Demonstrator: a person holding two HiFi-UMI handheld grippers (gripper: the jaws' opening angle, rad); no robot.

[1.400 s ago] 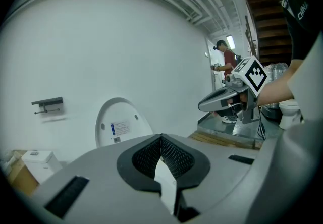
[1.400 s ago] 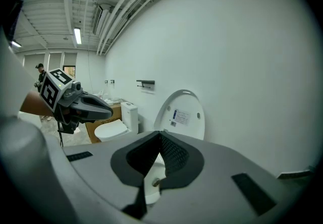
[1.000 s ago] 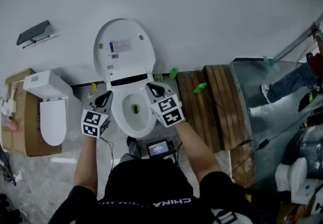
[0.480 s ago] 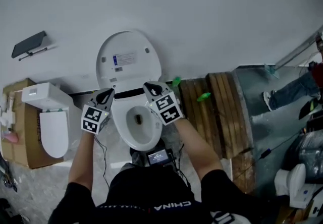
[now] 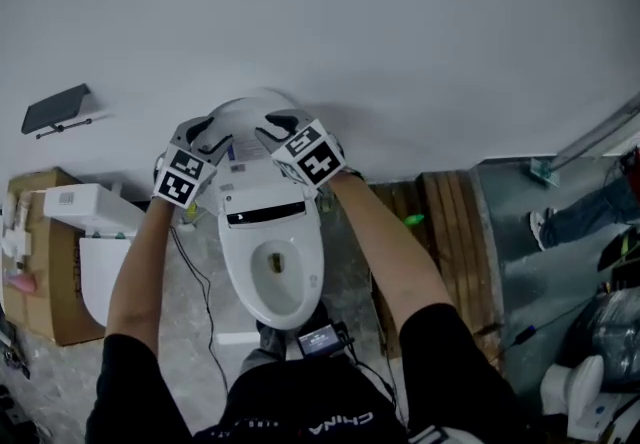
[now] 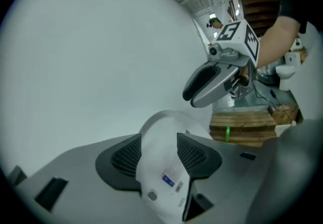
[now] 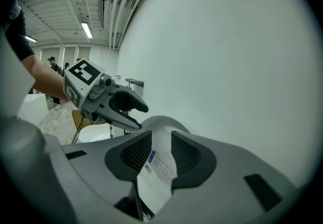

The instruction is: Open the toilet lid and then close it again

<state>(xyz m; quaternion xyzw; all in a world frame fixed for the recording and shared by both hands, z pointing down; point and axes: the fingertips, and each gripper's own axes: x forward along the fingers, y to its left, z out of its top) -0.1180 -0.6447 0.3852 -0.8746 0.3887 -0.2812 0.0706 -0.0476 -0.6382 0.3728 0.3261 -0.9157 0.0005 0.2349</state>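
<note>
The white toilet (image 5: 275, 282) stands against the wall with its lid (image 5: 250, 172) raised upright. Both grippers are up at the lid's top rim. My left gripper (image 5: 205, 132) is at the top left and my right gripper (image 5: 272, 127) at the top right. In the left gripper view the jaws (image 6: 159, 140) have just been opening, and the lid's labelled inner face (image 6: 166, 177) fills the gap between them. In the right gripper view the jaws (image 7: 161, 140) have also just been opening, narrower, with the lid (image 7: 159, 167) between them. I cannot see any pad pressing on it.
A second white toilet (image 5: 90, 222) sits on cardboard at the left. A black bracket (image 5: 55, 107) hangs on the wall above it. Wooden planks (image 5: 440, 222) lie to the right, and a small screen device (image 5: 318, 339) is on the floor by the bowl. A person's leg (image 5: 590, 207) shows far right.
Both grippers moved from the sides of the bowl up to the top rim of the raised lid. The lid stays upright against the wall.
</note>
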